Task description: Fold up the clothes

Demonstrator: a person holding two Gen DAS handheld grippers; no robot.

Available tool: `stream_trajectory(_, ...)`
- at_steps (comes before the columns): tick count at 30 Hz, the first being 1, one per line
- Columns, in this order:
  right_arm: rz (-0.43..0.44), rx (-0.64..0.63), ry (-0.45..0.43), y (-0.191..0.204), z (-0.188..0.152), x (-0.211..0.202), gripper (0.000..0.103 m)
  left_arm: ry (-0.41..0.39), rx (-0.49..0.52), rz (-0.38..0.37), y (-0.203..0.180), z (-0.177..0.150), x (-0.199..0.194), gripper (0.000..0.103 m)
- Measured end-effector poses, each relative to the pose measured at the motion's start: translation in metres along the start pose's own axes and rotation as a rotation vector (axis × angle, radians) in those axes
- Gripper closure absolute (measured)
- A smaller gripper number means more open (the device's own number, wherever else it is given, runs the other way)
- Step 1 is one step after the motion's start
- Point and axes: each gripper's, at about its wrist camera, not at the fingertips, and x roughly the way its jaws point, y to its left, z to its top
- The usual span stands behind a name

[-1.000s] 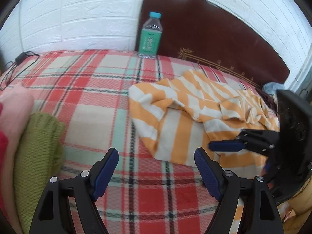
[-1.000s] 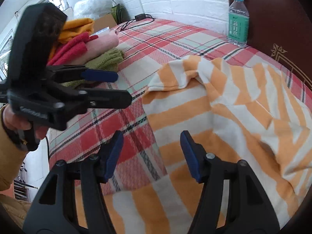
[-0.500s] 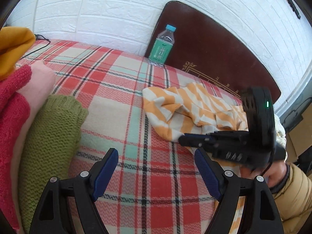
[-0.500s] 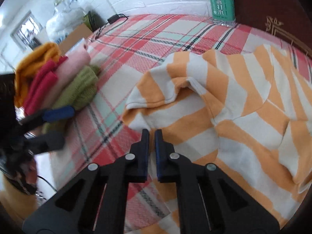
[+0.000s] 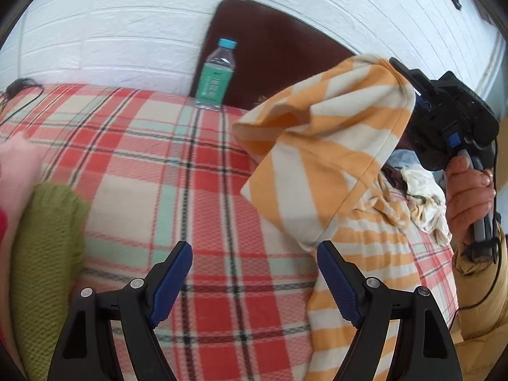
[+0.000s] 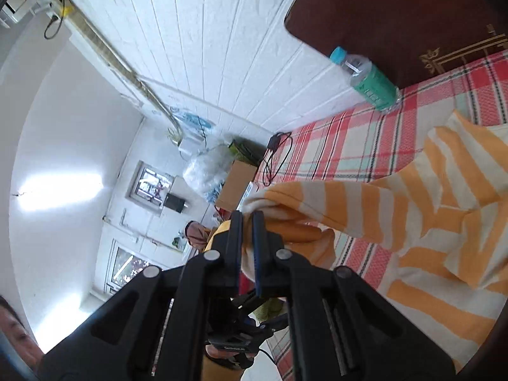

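Cloth is up now: the right gripper [image 6: 247,219] has clamped the orange-striped garment [image 5: 330,146] and hoisted it off the plaid blanket [image 5: 152,165]; the left gripper [image 5: 254,282] waits, jaws apart, so folding can start.

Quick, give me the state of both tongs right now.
Left tongs: open, holding nothing.
Right tongs: closed on a lifted edge of the orange-and-white striped fabric garment.
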Motion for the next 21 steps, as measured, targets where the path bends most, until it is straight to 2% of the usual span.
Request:
stream_trajectory(4,-0.168,0.085,-0.086,-0.048,-0.002,-0.06,0.094,0.038,0.05,-0.025,-0.019,0.003,0.018,0.02)
stream_trajectory(5,-0.255,0.096,-0.088,-0.062,-0.004,-0.072,0.091,0.052,0.059,-0.027,-0.023,0.004,0.025,0.02)
stream_trajectory(7,-0.453,0.093,-0.073,-0.087,-0.011,-0.091,0.061,0.079,0.081,-0.036,-0.032,0.005,0.037,0.02)
stream_trajectory(9,-0.624,0.048,-0.048,-0.101,-0.02,-0.104,0.057,0.1,0.105,-0.033,-0.04,0.005,0.049,0.02)
stream_trajectory(10,-0.675,0.018,-0.037,-0.102,-0.027,-0.106,0.056,0.11,0.118,-0.03,-0.044,0.006,0.054,0.02)
stream_trajectory(12,-0.736,-0.075,-0.014,-0.093,-0.041,-0.107,0.052,0.129,0.144,-0.024,-0.052,0.007,0.065,0.02)
stream_trajectory(15,-0.788,-0.28,0.054,-0.062,-0.067,-0.092,0.048,0.138,0.179,0.028,-0.059,0.014,0.081,0.02)
stream_trajectory(19,-0.718,-0.511,0.171,-0.025,-0.105,-0.057,0.047,0.149,0.209,0.117,-0.06,0.027,0.104,0.02)
stream_trajectory(21,-0.732,-0.622,0.234,-0.02,-0.119,-0.027,0.04,0.156,0.218,0.161,-0.059,0.034,0.114,0.02)
